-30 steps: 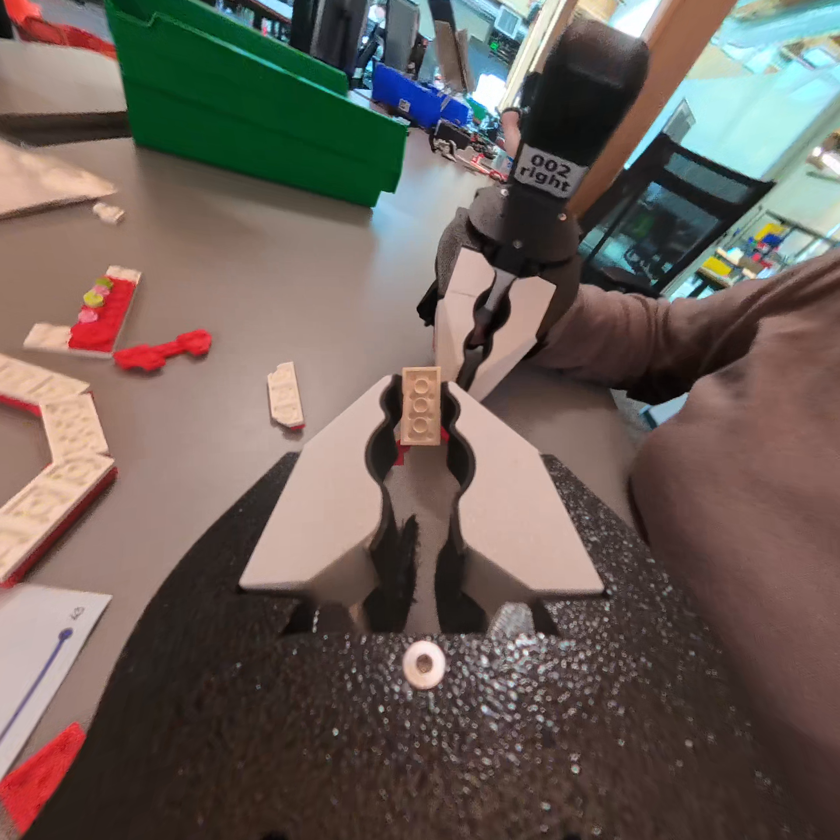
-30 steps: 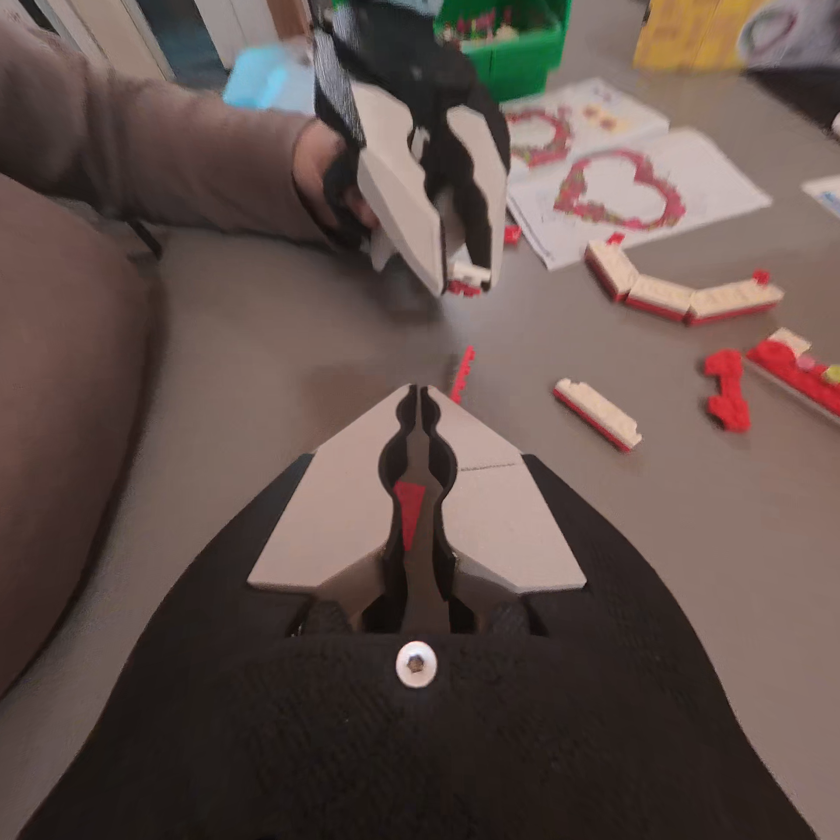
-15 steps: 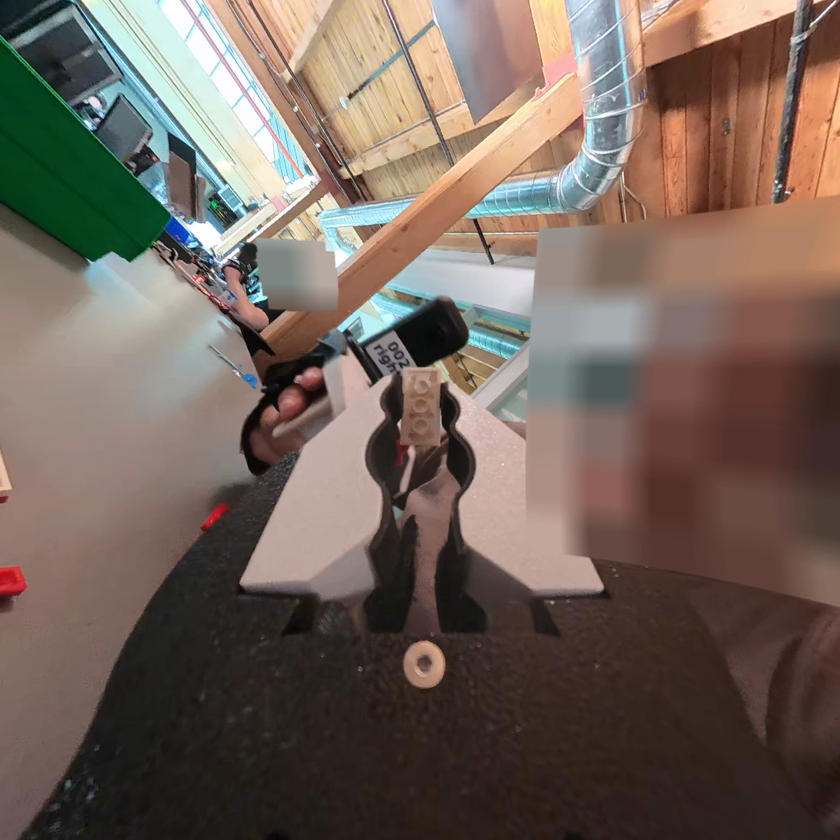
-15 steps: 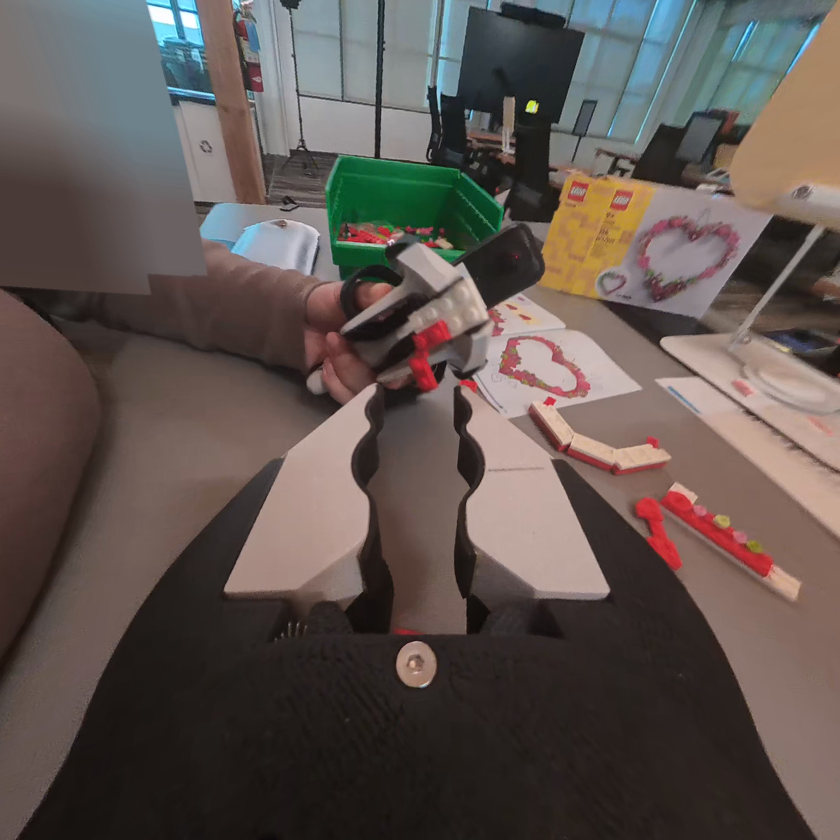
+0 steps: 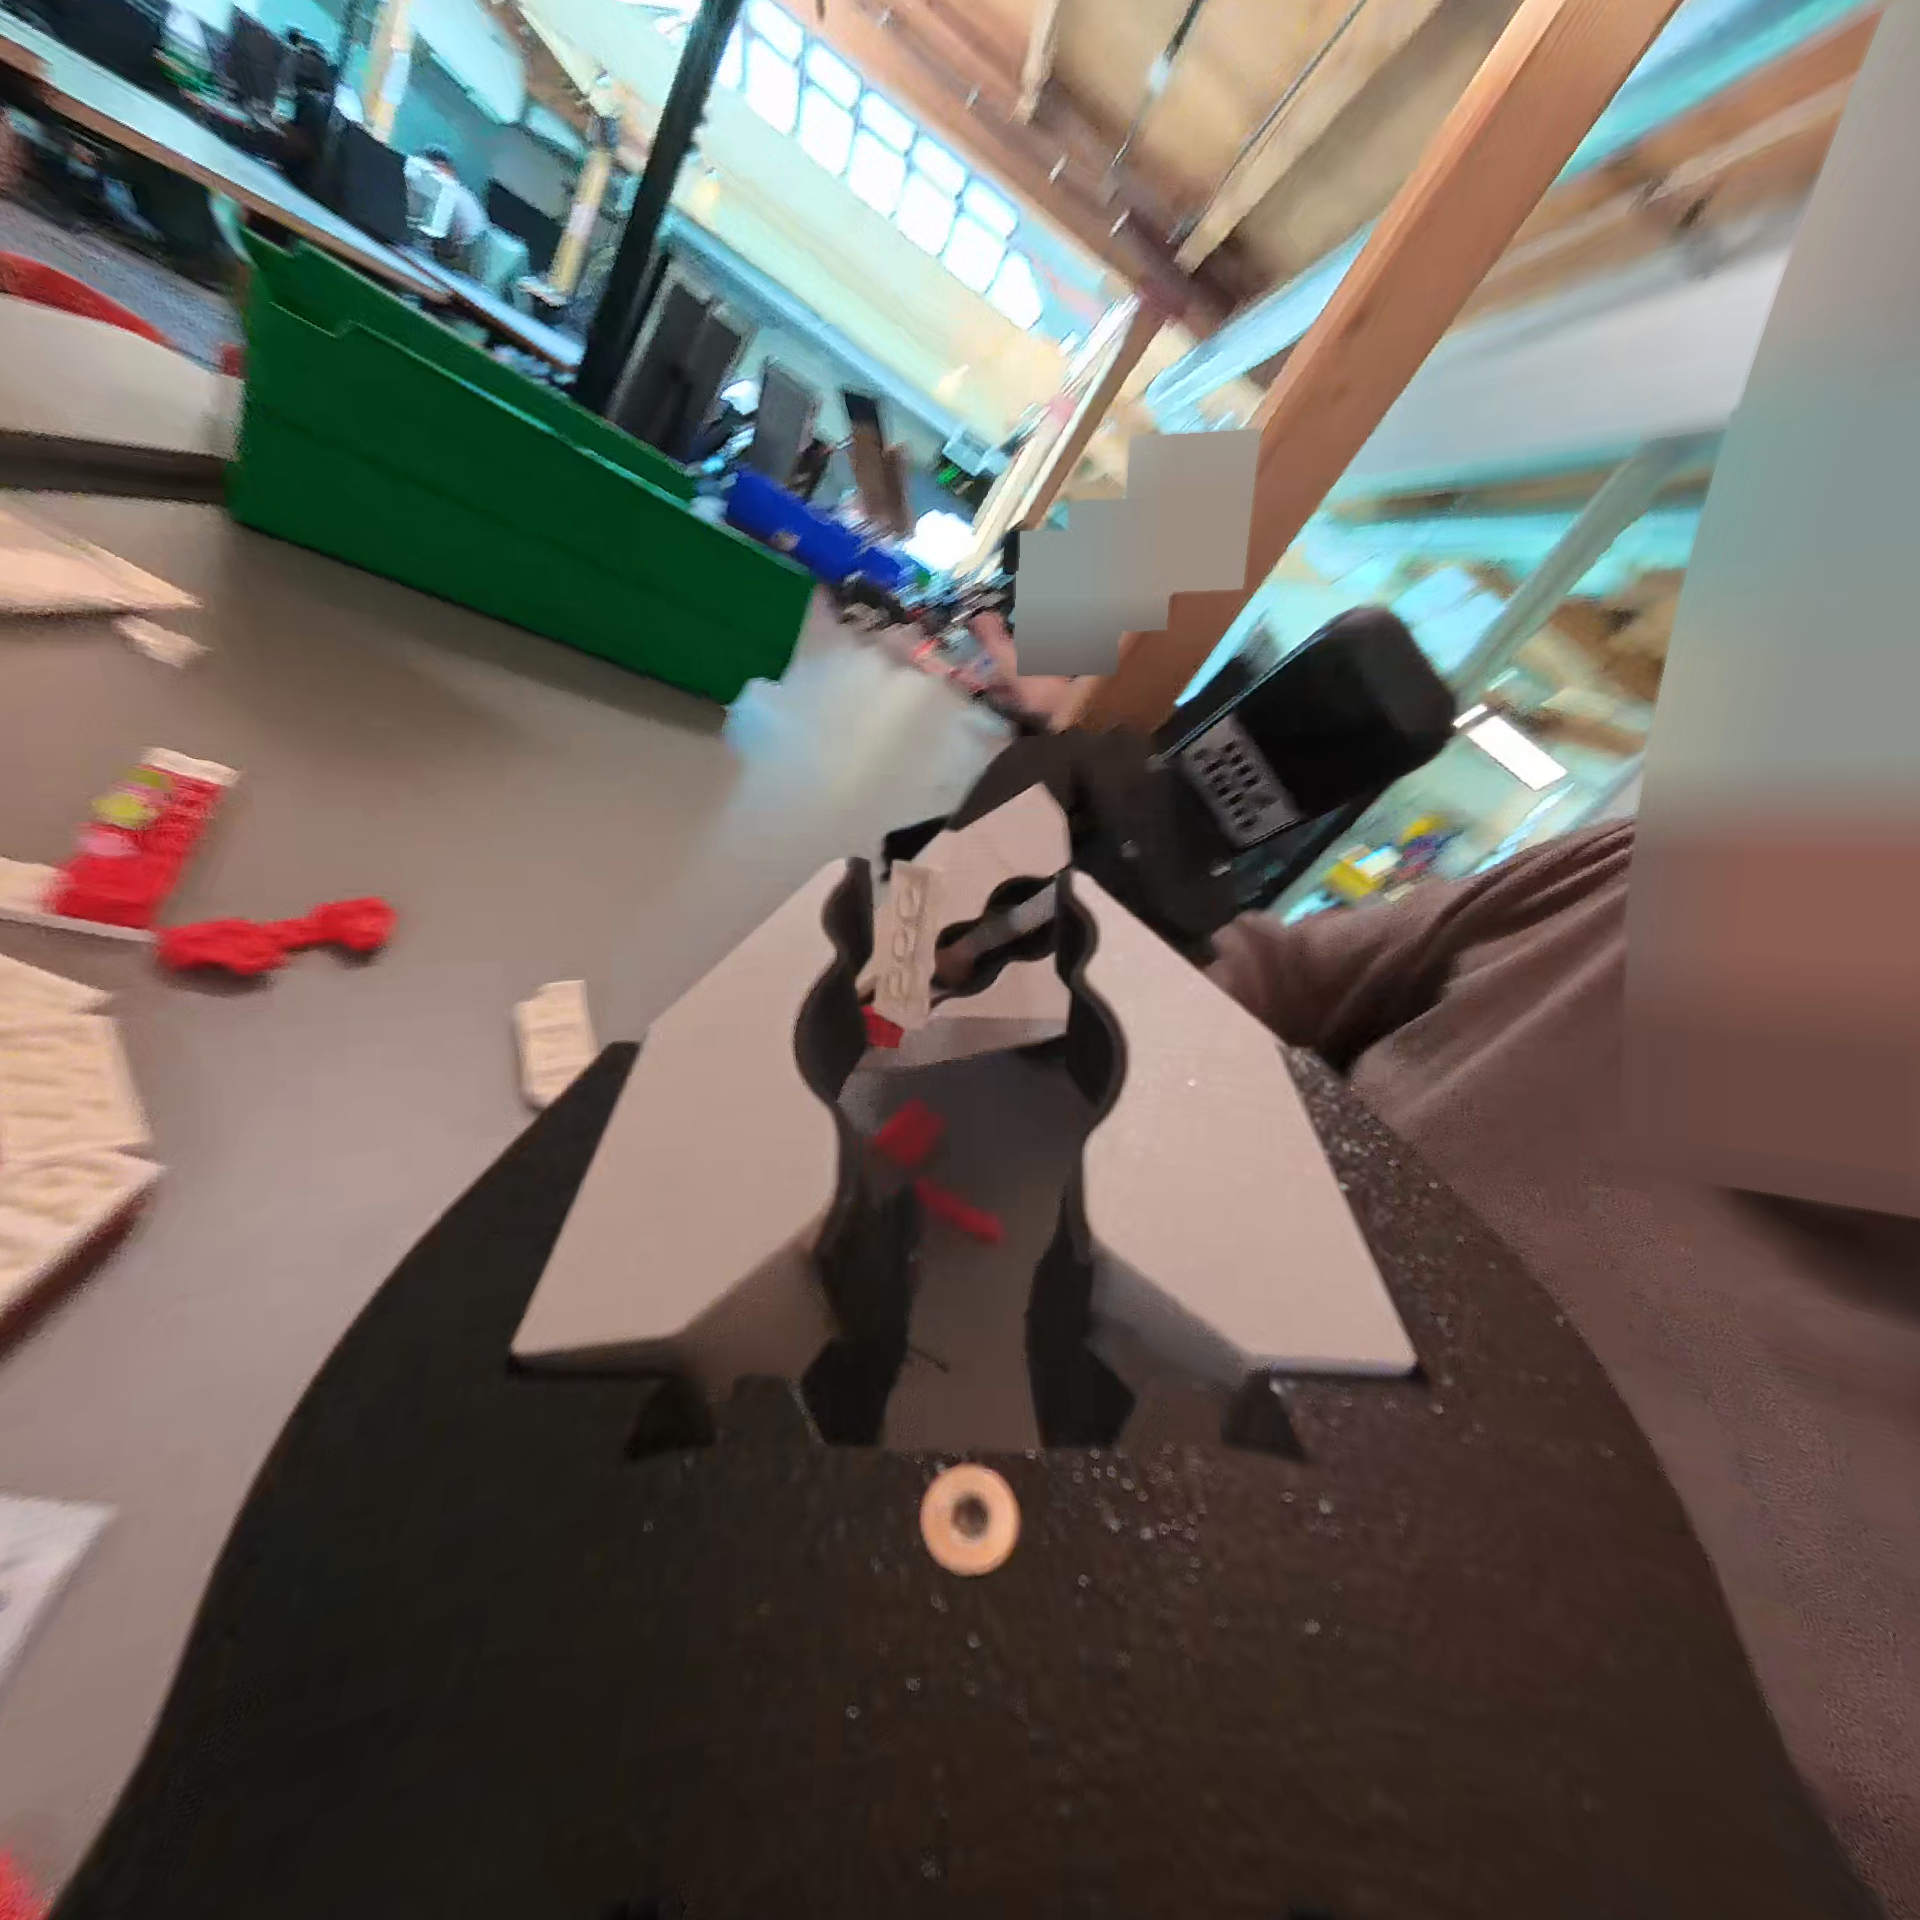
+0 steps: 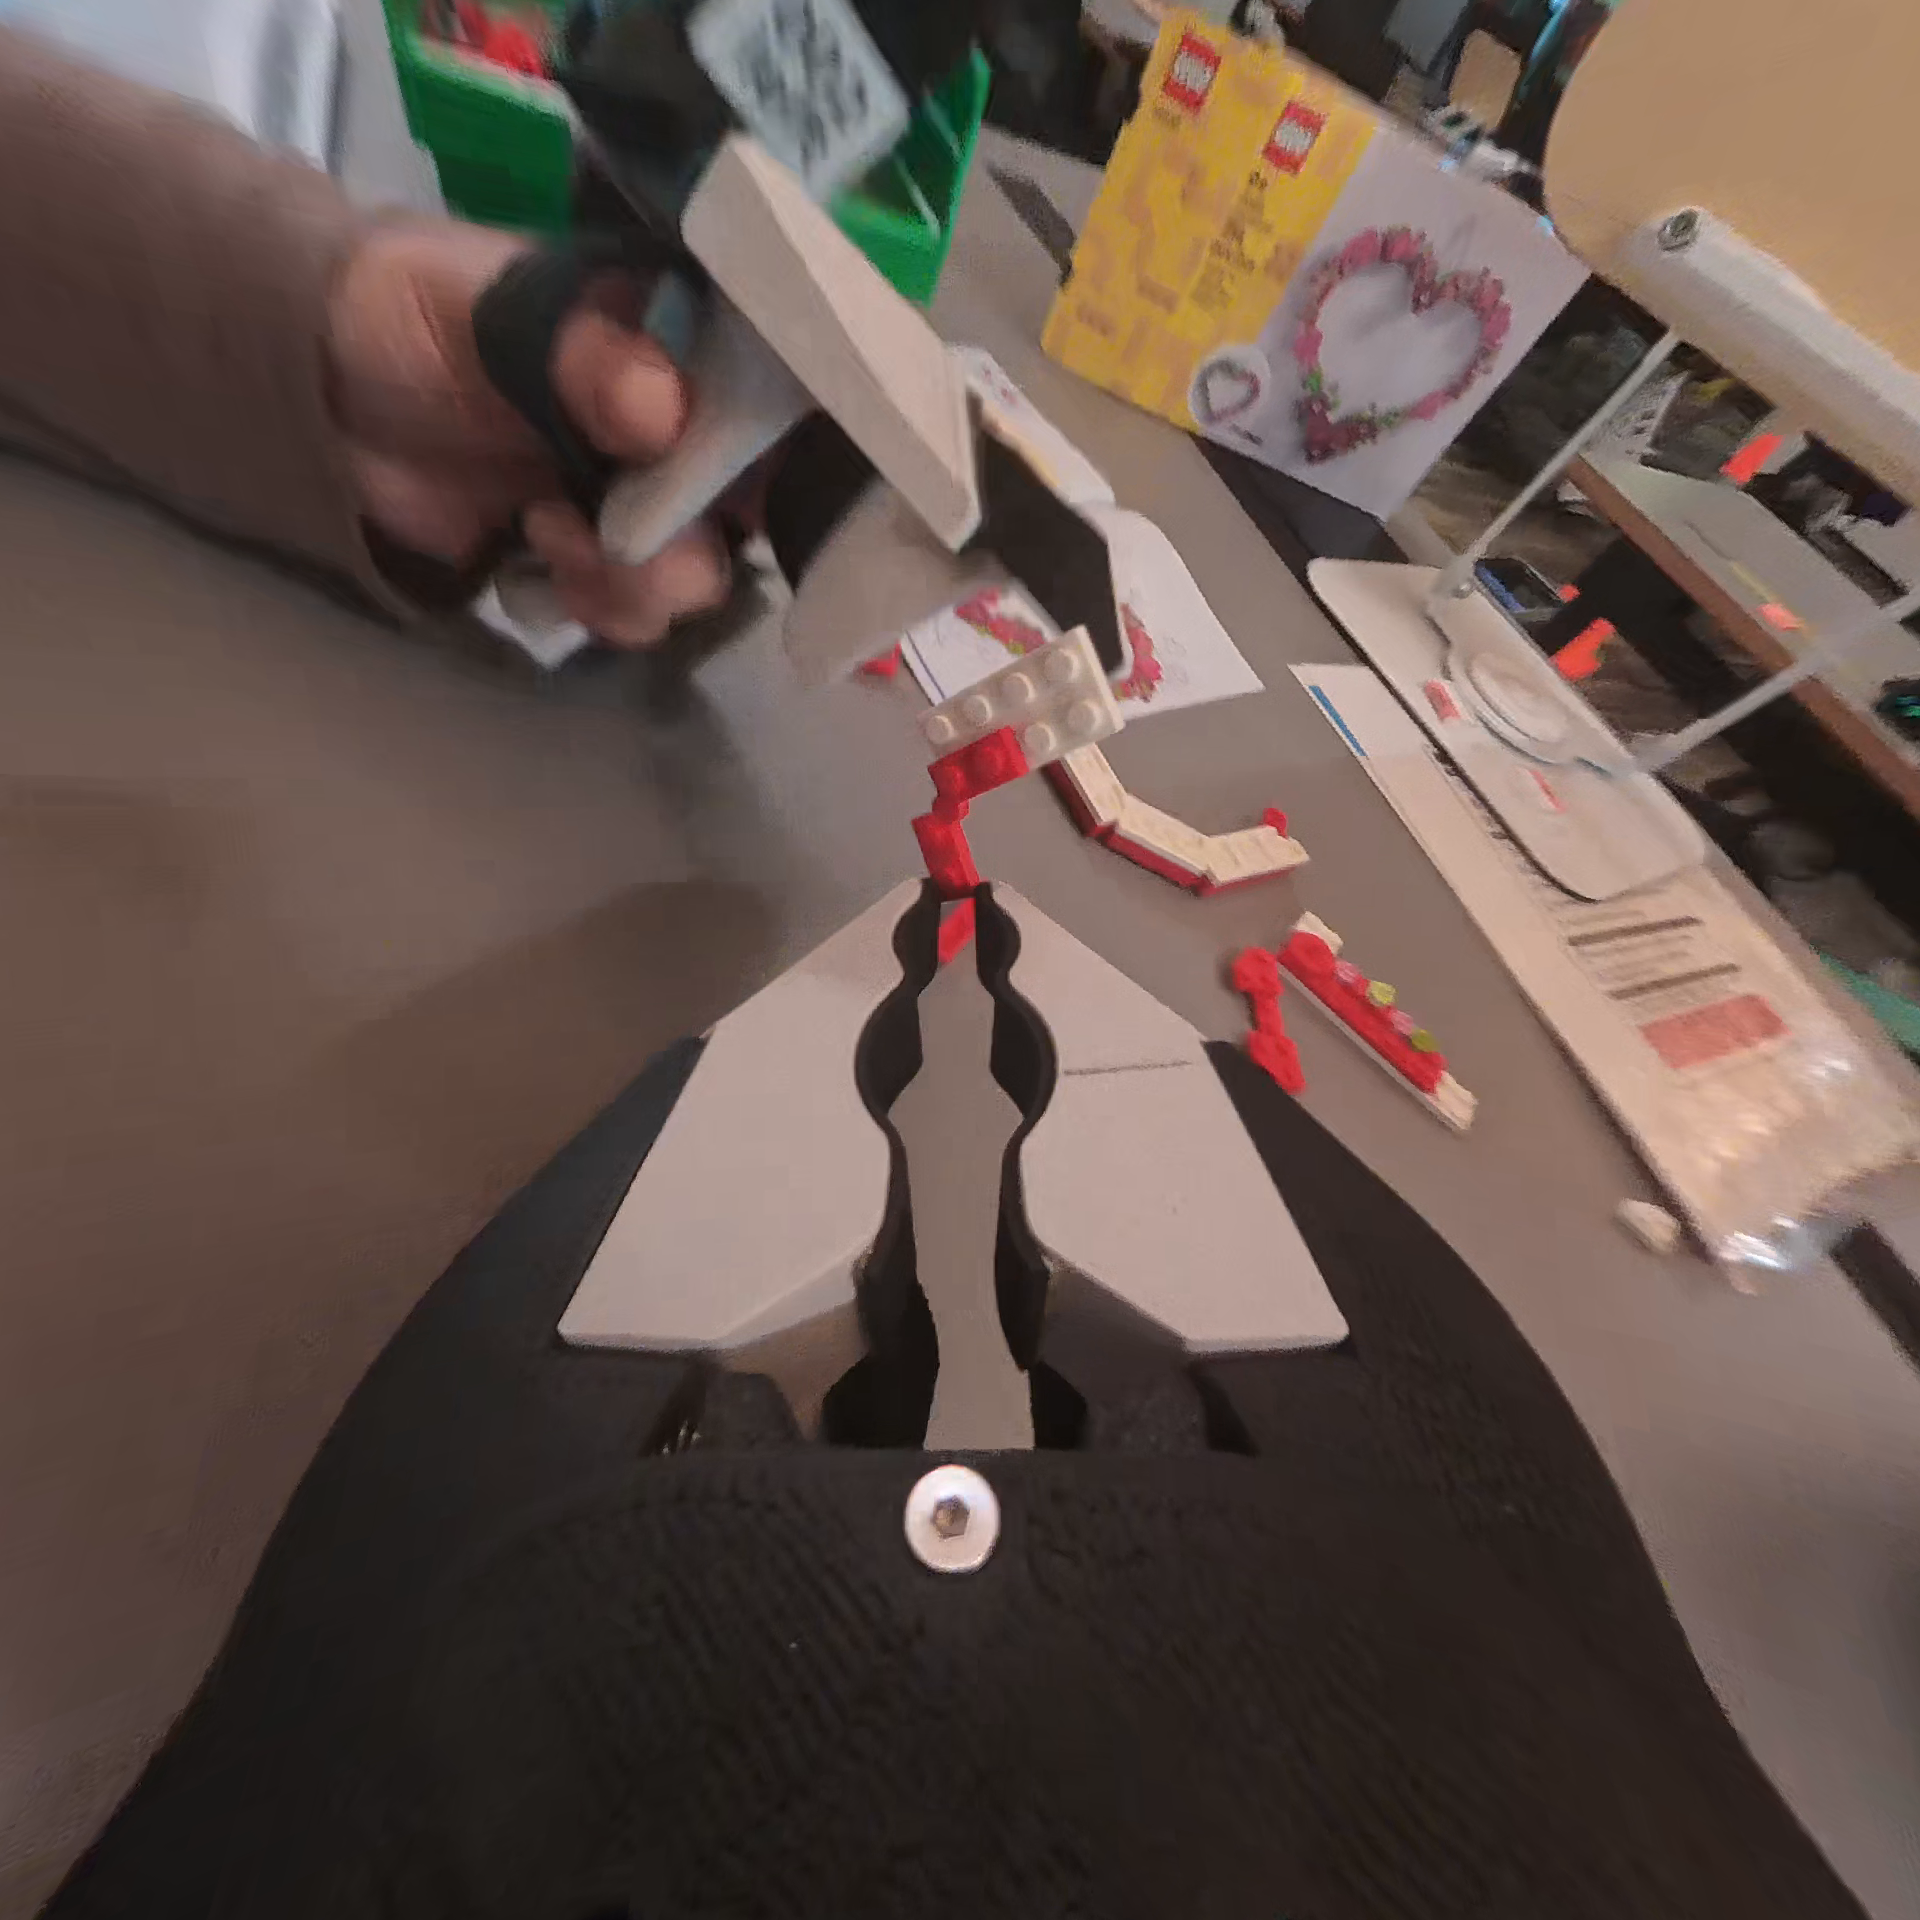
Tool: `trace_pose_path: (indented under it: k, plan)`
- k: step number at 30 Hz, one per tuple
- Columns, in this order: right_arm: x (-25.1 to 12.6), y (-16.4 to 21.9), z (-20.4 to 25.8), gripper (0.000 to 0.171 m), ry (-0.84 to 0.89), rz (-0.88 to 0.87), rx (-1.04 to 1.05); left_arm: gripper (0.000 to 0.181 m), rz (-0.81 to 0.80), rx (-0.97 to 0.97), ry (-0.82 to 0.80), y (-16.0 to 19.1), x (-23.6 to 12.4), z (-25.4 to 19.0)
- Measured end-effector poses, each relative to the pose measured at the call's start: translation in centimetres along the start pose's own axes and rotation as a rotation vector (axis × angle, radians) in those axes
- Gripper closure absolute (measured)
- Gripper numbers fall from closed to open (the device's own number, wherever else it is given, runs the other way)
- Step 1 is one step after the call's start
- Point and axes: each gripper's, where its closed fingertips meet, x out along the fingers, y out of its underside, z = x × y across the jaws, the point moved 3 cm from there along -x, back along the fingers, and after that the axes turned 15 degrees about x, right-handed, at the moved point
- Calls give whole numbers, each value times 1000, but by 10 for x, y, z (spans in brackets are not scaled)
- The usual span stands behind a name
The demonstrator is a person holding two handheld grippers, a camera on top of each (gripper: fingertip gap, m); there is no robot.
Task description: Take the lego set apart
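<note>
Left wrist view: the left gripper (image 5: 961,935) has its jaws spread, a white studded lego plate (image 5: 907,951) leaning against the left finger, small red pieces below it. The green plastic bin (image 5: 499,520) stands far behind on the grey table (image 5: 416,790).

Right wrist view, which alone shows the link: the right gripper (image 6: 951,904) is pinched on a red lego chain (image 6: 961,810) hanging from that plate (image 6: 1023,701), well in front of the bin (image 6: 478,135). A yellow lego box (image 6: 1205,208) stands right of the bin.

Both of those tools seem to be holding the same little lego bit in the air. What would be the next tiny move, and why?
Probably pull the right tool gently away from the left tool. Its tips pinch the red hinge piece that hangs under the white plate, whose far end sits at the left tool's tips. They are still joined, so a small tug should separate them.
</note>
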Motion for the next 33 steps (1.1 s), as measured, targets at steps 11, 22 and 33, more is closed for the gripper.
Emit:
trace_pose_path:
  k: [11,22,33]
  plan:
    - [-1,10,2,156,97,85,-262,179,324,374,-115,22,6,-7]
    - [3,19,32,168,1,145,-472,179,177,435,-297,0,-7,13]
    - [-3,5,26,167,-44,-119,-251,179,440,400,-1307,-102,-245,66]
